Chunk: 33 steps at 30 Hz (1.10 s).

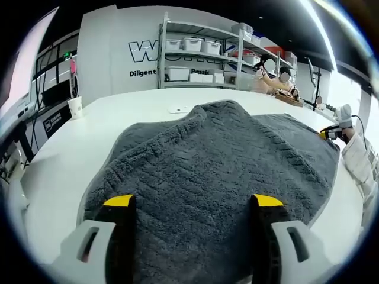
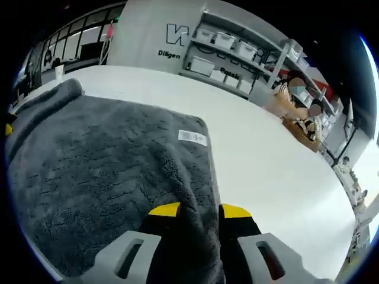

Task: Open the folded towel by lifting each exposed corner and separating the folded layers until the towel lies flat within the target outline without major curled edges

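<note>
Where right fingers (image 2: 198, 214) pinch towel (image 2: 106, 171), label (image 2: 192, 137) shows.

Towel (image 1: 219, 165): thick grey terry cloth, fuzzy, matt; table (image 2: 266, 160): smooth white, slight sheen.

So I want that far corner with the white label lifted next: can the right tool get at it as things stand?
Probably not yet. The right tool looks shut on the towel edge near the camera, so it would have to let go first. The white label corner itself lies uncovered on the white table.
</note>
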{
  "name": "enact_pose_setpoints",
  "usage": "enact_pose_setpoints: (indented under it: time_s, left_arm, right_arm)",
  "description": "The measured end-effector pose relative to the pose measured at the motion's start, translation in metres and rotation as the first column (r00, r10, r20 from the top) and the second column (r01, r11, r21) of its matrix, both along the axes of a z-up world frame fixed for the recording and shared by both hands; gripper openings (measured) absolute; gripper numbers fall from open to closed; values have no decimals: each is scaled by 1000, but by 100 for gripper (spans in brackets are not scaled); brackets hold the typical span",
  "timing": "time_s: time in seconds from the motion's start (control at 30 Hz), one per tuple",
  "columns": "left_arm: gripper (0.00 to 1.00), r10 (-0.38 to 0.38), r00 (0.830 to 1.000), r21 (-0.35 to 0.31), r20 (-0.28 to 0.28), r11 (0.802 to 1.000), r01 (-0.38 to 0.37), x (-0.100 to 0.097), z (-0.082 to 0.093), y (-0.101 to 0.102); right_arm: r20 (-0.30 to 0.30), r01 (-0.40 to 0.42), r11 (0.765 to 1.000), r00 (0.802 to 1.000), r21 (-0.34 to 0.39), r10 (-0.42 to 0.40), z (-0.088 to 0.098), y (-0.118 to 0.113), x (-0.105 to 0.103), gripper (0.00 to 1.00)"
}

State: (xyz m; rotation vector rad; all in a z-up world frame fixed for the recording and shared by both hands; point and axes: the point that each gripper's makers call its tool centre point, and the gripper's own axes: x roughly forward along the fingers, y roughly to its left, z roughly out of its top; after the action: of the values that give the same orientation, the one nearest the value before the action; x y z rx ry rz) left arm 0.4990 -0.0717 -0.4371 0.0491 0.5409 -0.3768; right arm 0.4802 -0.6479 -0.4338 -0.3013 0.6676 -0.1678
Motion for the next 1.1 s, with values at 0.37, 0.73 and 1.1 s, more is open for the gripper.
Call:
enact_pose_setpoints:
  time_s: [0.37, 0.73, 1.1]
  left_arm:
    - [80, -7, 1000, -18, -3, 1000, 7, 0, 1, -2]
    - [87, -78, 995, -119, 65, 989, 85, -2, 23, -18]
    - [87, -39, 989, -164, 145, 984, 62, 6, 46, -9]
  right_arm:
    - [93, -22, 995, 996, 99, 13, 22, 15, 1, 52]
    - [84, -160, 965, 986, 210, 145, 17, 55, 7, 81]
    - [130, -306, 923, 950, 235, 283, 26, 98, 15, 99]
